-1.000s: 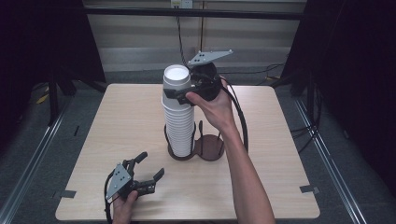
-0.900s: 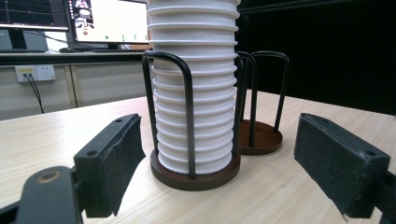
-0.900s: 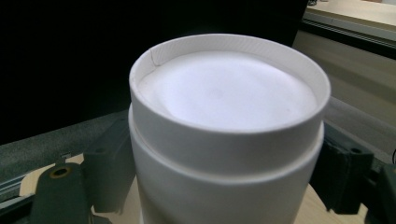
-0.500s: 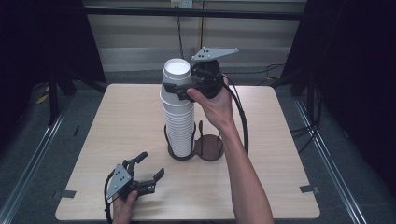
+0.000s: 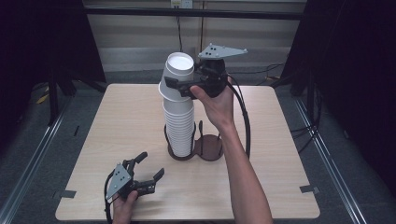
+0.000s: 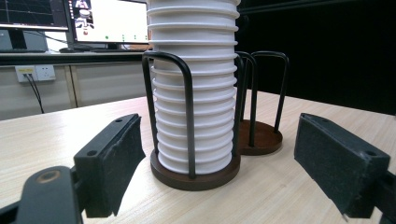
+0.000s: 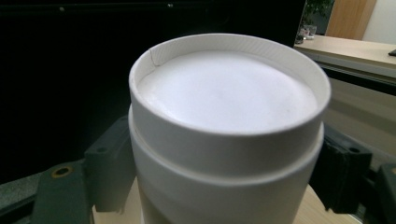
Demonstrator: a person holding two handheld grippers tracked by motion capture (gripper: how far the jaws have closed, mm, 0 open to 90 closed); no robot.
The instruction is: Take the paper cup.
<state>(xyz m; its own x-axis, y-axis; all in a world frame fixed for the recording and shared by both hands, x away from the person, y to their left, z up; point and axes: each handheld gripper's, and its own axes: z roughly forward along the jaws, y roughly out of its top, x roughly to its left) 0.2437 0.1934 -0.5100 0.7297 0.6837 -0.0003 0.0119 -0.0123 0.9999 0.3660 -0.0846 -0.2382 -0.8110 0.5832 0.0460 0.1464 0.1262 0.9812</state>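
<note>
A tall stack of upturned white paper cups (image 5: 180,126) stands in the left ring of a dark brown two-ring wire holder (image 5: 211,148) at the table's middle. The top cup (image 5: 177,74) is raised and tilted off the stack, with my right gripper (image 5: 180,86) shut on its sides. In the right gripper view the cup (image 7: 224,121) sits between both pads (image 7: 109,168), and a second rim shows below the first. My left gripper (image 5: 149,169) rests open near the front left edge, aimed at the stack (image 6: 194,93) and apart from it.
The holder's right ring (image 6: 261,140) holds nothing. The light wooden table (image 5: 116,121) has free room left and right of the holder. Monitors (image 6: 107,21) stand on a desk behind, and dark curtains flank the table.
My right gripper has risen with the top cup, drawing it up off the stack and tipping it. The left gripper has stayed where it was.
</note>
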